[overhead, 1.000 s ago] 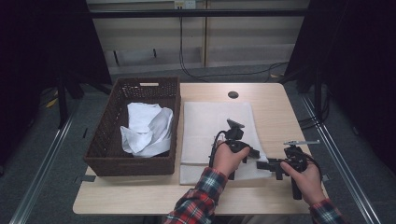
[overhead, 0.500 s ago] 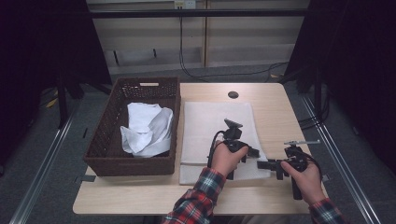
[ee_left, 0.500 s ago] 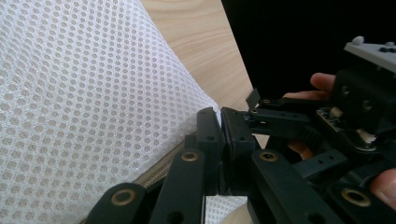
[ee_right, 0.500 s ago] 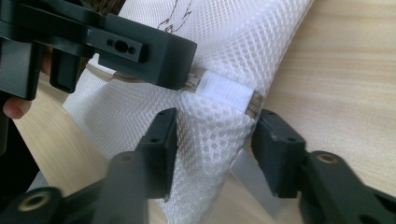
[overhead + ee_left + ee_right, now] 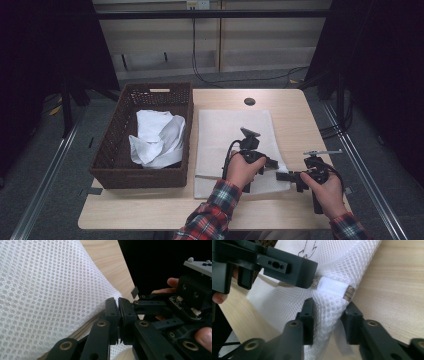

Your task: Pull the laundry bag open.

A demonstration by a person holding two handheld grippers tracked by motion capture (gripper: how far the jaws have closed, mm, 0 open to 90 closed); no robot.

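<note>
White mesh laundry bag point(image 5: 235, 145) lies flat on the wooden counter point(image 5: 295, 120), just right of a dark wicker basket point(image 5: 115, 150) that holds crumpled white cloth point(image 5: 157, 137). Both grippers work at the bag's near right corner.

The left gripper point(image 5: 260, 162) sits over the bag's near edge. In the left gripper view its fingers point(image 5: 112, 312) are clenched together on the bag's edge beside the tan zipper tape point(image 5: 82, 330).

The right gripper point(image 5: 285, 176) points left toward that same corner, close to the left one. In the right gripper view its fingers point(image 5: 308, 312) have just been closing, and a bunched fold of the mesh stands between them, just below the white fabric tab point(image 5: 332, 287) at the zipper's end. The left finger touches the mesh; whether the right finger point(image 5: 352, 320) presses on it I cannot tell.
</note>
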